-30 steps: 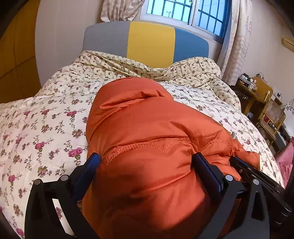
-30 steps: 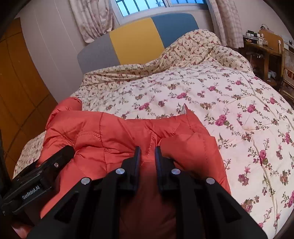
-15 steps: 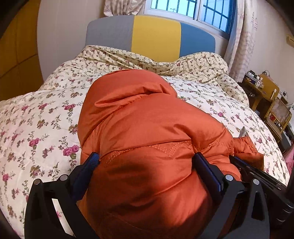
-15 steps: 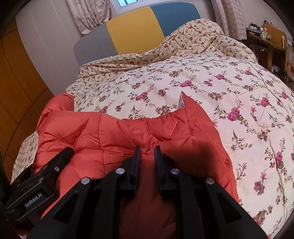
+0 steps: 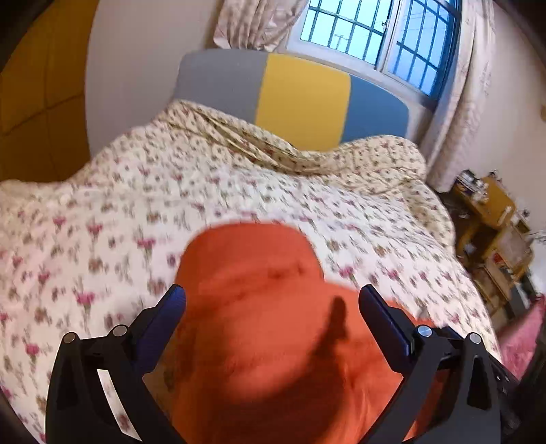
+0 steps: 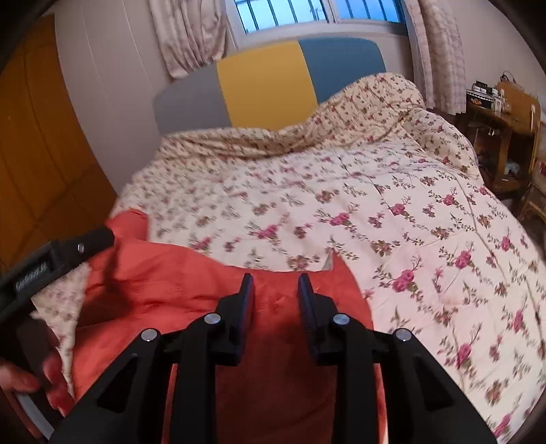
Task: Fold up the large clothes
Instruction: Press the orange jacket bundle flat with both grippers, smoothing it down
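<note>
An orange puffer jacket (image 5: 259,307) lies in a folded bundle on the flowered quilt (image 5: 170,205) at the near end of the bed. My left gripper (image 5: 273,304) is open, its fingers wide apart above the jacket, holding nothing. In the right wrist view the jacket (image 6: 191,290) lies low and flat on the quilt (image 6: 392,205). My right gripper (image 6: 275,290) is open with a small gap between its fingers, just above the jacket and holding nothing. The left gripper's body (image 6: 58,259) shows at the left of that view.
A grey, yellow and blue headboard (image 5: 293,92) stands at the far end under a barred window (image 5: 368,30). Wooden furniture with clutter (image 5: 491,211) stands right of the bed. A yellow-brown wardrobe (image 6: 37,153) stands on the left.
My right gripper has opened and let go of the jacket. Both grippers have lifted and drawn back, and the jacket has dropped lower onto the quilt.
</note>
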Demonstrator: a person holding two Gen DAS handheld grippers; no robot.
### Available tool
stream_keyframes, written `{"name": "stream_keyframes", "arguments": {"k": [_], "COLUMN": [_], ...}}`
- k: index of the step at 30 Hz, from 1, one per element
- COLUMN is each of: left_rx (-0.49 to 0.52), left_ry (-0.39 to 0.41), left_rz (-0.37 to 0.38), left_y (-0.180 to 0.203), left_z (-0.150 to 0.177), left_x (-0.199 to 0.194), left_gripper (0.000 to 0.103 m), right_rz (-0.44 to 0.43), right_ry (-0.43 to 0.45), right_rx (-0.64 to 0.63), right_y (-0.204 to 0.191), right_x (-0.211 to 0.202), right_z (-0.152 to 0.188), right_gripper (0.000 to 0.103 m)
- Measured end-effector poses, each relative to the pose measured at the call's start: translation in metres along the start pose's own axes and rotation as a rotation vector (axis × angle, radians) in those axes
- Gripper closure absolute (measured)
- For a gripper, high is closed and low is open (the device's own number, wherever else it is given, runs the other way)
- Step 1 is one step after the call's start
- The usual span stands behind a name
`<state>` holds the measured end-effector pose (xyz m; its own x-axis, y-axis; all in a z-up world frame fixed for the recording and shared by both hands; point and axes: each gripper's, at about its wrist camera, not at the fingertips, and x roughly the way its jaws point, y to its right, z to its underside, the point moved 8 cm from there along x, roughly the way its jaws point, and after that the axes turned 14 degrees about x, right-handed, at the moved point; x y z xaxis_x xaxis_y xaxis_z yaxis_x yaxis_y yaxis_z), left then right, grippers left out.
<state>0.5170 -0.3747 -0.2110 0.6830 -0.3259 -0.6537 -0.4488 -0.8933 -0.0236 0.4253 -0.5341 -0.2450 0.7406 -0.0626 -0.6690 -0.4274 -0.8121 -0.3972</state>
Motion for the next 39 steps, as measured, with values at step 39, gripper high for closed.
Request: {"name": "stream_keyframes", "arguments": {"k": [39], "left_rx": [0.266], "left_ry": [0.129], "left_rz": [-0.028], "left_y": [0.054], "left_z": [0.092], "left_x": [-0.043], "left_gripper": [0.003], "right_rz": [0.026], "right_ry": [0.132], "right_rx": [-0.004], "right_y": [0.019], "right_x": [-0.021], "right_z": [0.055], "right_gripper": [0.058]}}
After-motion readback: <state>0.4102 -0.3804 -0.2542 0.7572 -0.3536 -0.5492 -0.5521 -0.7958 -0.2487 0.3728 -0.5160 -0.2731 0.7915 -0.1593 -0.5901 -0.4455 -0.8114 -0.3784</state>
